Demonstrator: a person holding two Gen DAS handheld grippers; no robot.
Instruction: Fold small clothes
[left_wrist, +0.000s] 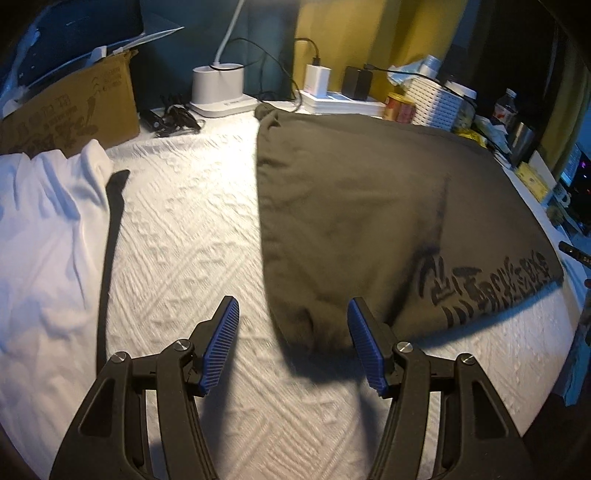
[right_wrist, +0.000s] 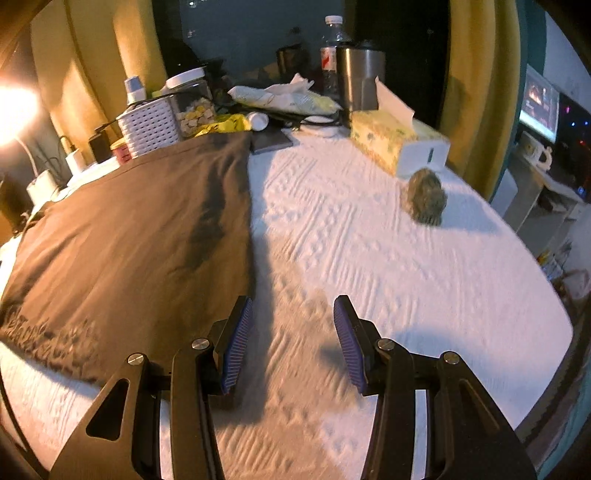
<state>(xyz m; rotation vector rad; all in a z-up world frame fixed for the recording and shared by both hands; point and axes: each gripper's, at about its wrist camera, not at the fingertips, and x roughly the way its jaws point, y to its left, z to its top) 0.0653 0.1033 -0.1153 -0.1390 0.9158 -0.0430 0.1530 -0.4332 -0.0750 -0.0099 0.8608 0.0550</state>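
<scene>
An olive-brown T-shirt (left_wrist: 369, 206) lies spread flat on a white textured table cover (left_wrist: 192, 229), apparently laid out for folding, while the left gripper (left_wrist: 291, 314) and right gripper (right_wrist: 293, 314) hover over its near edge, both wide apart, holding nothing.

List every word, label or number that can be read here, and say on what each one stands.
None can be quoted for certain.
Dark garment: black stylised print, not legible.
Cardboard box: printed characters, too blurred.
Water bottle: red label, too small.
Screen: unreadable.
</scene>
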